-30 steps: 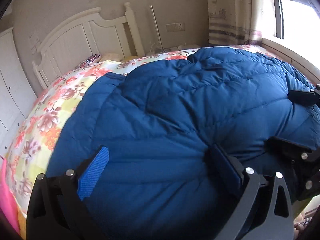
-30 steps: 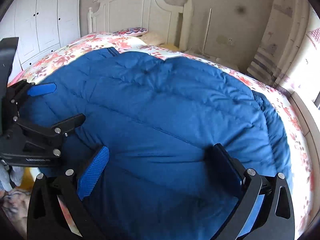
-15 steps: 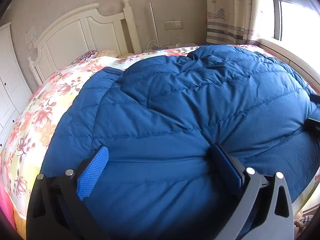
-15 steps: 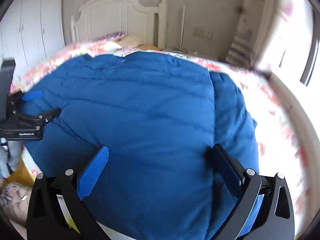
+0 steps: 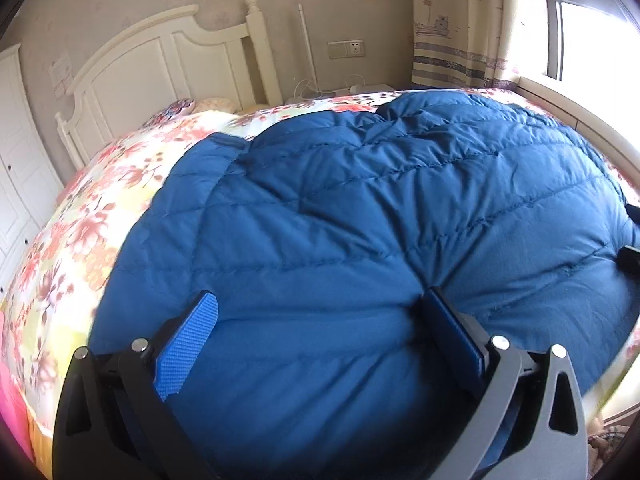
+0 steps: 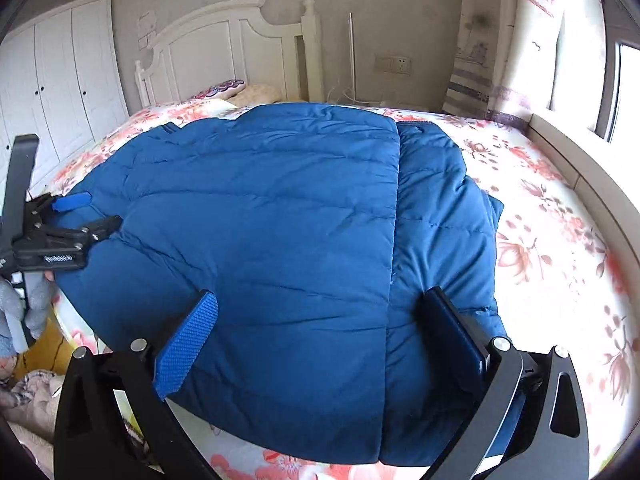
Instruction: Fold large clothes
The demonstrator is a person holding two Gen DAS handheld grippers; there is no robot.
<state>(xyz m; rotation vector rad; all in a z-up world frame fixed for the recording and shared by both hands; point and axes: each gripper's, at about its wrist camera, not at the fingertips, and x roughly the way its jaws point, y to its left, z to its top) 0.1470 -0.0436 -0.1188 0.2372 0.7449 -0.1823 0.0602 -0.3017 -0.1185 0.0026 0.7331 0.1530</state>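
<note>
A large dark blue quilted down coat [image 5: 380,216] lies spread on the flowered bedspread [image 5: 80,224]. In the right wrist view the coat [image 6: 260,240] shows a folded panel with a straight edge over a second layer on its right side. My left gripper [image 5: 320,320] is open, its fingers wide apart just above the coat's near edge. My right gripper [image 6: 320,320] is open too, over the coat's near right part. The left gripper [image 6: 76,216] also shows at the left edge of the right wrist view, by the coat's left rim.
A white headboard [image 6: 224,48] and pillows [image 6: 240,90] stand at the far end of the bed. White wardrobe doors [image 6: 60,80] are on the left. A curtain [image 5: 456,20] and a bright window [image 5: 592,48] are on the right. Bare bedspread [image 6: 560,240] lies right of the coat.
Both grippers have drawn back and risen from the coat. The right gripper swung to the right, now showing the folded edge. The coat lies flatter.
</note>
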